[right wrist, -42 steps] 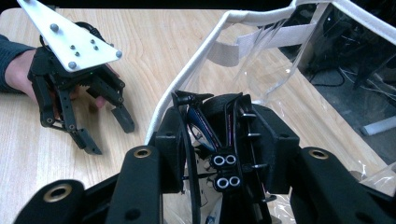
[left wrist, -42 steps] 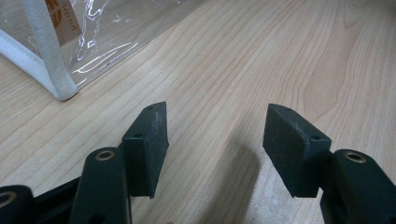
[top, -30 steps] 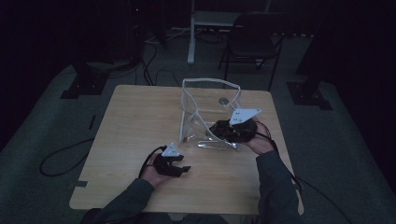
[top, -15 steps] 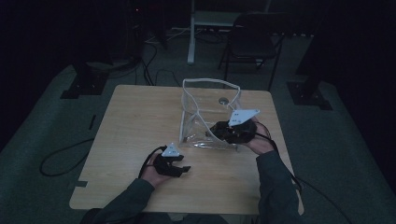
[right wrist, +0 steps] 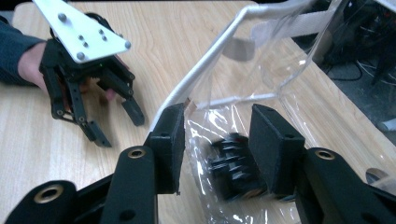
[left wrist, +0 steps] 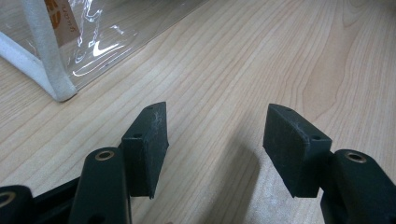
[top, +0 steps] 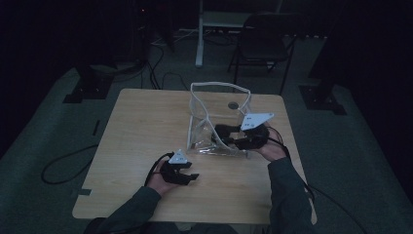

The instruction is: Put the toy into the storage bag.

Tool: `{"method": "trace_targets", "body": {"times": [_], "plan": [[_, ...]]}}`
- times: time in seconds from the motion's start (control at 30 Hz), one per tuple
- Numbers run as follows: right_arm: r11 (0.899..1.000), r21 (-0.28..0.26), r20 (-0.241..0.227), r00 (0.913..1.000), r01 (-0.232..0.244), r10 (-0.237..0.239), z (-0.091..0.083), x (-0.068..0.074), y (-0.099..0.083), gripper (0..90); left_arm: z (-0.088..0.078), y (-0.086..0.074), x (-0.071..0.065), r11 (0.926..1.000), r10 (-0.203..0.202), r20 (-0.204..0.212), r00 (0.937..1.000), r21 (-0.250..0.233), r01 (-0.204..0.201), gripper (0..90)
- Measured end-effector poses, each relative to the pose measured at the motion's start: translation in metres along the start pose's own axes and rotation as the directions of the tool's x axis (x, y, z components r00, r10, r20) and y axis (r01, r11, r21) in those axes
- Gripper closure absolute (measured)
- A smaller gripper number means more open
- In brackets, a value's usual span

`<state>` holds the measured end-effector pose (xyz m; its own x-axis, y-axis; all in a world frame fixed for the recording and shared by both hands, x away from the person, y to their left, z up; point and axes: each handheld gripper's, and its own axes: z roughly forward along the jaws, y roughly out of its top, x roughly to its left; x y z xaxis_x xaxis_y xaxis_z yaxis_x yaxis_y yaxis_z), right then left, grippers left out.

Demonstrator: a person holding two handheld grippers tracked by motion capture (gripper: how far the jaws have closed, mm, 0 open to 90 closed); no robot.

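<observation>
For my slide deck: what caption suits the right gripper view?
Right gripper open at the clear plastic white-trimmed bag, a black ribbed object lying inside.

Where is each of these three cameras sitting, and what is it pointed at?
High view: above the person's side, looking down on the table; both forearms and hands show.
Left gripper view: on the left gripper, open jaws over bare wood.
Right gripper view: on the right gripper, jaws at the clear bag.
All share the bag.

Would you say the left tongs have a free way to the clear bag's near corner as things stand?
Probably yes: the left tongs are open with bare table ahead, and the bag corner lies just ahead, to one side.
</observation>
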<state>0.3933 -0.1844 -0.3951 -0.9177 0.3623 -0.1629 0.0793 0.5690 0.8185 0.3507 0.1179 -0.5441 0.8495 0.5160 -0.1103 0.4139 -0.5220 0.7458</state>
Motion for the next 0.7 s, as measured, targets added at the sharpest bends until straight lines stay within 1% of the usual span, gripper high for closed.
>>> {"method": "trace_targets", "body": {"times": [0.07, 0.13, 0.27, 0.3, 0.33, 0.37, 0.5, 0.7], "plan": [[1.0, -0.017, 0.026, 0.9997, -0.001, 0.001, -0.003, 0.001, 0.0, 54.0, 0.0, 0.0, 0.0, 1.0, -0.003, 0.0, 1.0, -0.001, 0.003, 40.6], [0.999, -0.053, 0.055, 0.9985, -0.007, 0.01, -0.008, 0.002, 0.0, 52.0, 0.0, 0.0, 0.0, 1.0, -0.002, 0.0, 1.0, -0.001, 0.002, 40.6], [0.995, -0.102, 0.092, 0.9956, -0.01, 0.02, -0.017, 0.007, -0.001, 51.4, 0.0, 0.0, 0.0, 1.0, -0.003, 0.002, 1.0, -0.001, 0.003, 40.5], [0.995, -0.102, 0.092, 0.9956, -0.01, 0.02, -0.017, 0.007, -0.001, 51.4, 0.0, 0.0, 0.0, 1.0, -0.003, 0.002, 1.0, -0.001, 0.003, 40.5], [0.994, -0.111, 0.098, 0.995, -0.005, 0.016, -0.02, 0.01, -0.001, 50.8, 0.0, 0.0, 0.0, 1.0, -0.002, 0.002, 1.0, -0.001, 0.002, 40.5], [0.991, -0.134, 0.112, 0.9936, 0.002, 0.013, -0.024, 0.015, -0.003, 50.1, 0.0, 0.0, 0.0, 1.0, -0.002, 0.002, 1.0, -0.001, 0.002, 40.5], [0.985, -0.172, 0.127, 0.9917, 0.001, 0.021, -0.031, 0.028, -0.008, 49.3, 0.0, 0.0, 0.0, 1.0, -0.002, 0.002, 1.0, -0.001, 0.002, 40.5], [0.983, -0.186, 0.134, 0.9907, 0.004, 0.022, -0.032, 0.046, -0.02, 48.4, 0.0, 0.0, 0.0, 1.0, -0.002, 0.003, 1.0, -0.002, 0.002, 40.4]]}}
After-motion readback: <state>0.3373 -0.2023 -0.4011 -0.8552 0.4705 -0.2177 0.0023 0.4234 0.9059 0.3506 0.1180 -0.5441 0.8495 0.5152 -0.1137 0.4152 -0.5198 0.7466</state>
